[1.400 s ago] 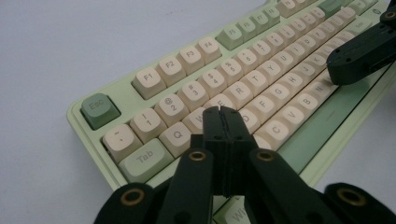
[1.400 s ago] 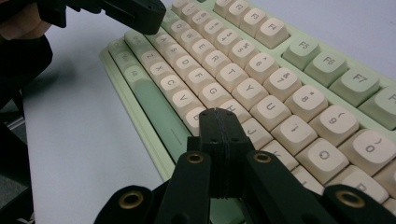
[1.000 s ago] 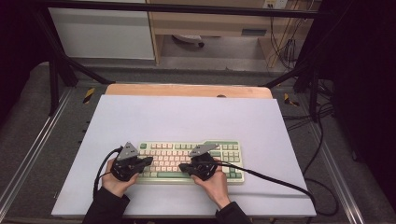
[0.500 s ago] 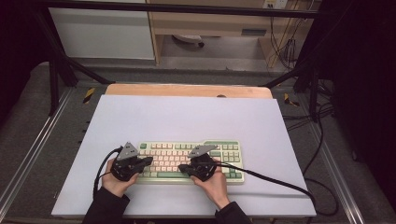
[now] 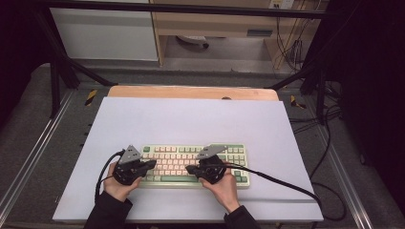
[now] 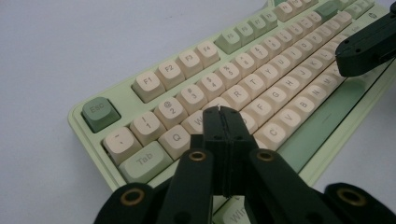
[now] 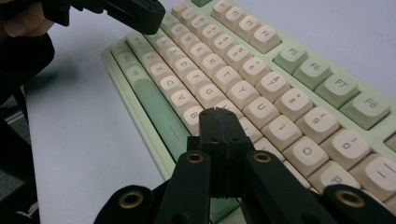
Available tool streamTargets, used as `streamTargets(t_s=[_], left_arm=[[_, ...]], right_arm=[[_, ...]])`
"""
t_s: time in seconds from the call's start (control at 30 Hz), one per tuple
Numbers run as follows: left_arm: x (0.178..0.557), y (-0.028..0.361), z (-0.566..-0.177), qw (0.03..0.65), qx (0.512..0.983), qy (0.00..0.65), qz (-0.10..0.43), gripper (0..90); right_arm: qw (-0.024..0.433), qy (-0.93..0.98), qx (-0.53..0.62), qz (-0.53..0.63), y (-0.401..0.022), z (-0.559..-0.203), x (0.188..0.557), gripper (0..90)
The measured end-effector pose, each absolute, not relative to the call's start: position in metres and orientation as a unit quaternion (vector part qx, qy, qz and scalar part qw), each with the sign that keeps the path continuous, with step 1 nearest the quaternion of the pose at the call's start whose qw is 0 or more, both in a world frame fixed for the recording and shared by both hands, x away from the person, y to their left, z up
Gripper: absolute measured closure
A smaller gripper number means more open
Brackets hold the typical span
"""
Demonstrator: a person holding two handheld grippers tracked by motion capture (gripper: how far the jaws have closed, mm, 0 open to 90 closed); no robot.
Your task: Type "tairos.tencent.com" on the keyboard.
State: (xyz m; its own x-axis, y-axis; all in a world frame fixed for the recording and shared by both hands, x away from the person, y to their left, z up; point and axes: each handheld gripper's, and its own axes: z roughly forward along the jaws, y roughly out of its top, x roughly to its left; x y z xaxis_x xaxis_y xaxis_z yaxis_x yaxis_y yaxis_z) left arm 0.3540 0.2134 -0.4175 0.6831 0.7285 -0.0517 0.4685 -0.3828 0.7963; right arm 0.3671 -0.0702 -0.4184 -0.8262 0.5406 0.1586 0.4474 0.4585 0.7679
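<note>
Clearly the keyboard (image 5: pixel 193 164) is the thing you are working on, and it lies flat near the front edge of the bench (image 5: pixel 191 119), long side toward you. Judge it as a stiff, fairly solid slab: the case won't flex, and it will likely stay put under a light press. The keycaps are the delicate part; each one travels down on its switch and could tip or pop off if you catch it from the side. So don't grip it at all; come straight down on the middle of one cap with a closed tip. If you must shift it, push on the case edge, not the keys.

Your left gripper (image 6: pixel 223 114) has its jaws pressed together with nothing between them, poised over the W and E end. Your right gripper (image 7: pixel 219 116) is likewise closed on nothing, above the keys near B and N.

It looks pale green in the case, with cream letter keys and darker green Esc, Tab and space bar.
</note>
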Motion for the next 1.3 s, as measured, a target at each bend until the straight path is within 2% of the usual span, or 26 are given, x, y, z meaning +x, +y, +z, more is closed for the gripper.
streamTargets(t_s=[0.6,1.3], left_arm=[[0.353,0.208,-0.414,0.419,0.818,0.36,0.158,89.9],[0.364,0.174,-0.41,0.415,0.825,0.349,0.156,89.9]], right_arm=[[0.062,0.842,0.315,0.434,-0.111,-0.419,0.365,90.0],[0.07,0.839,0.316,0.438,-0.124,-0.418,0.36,90.0]])
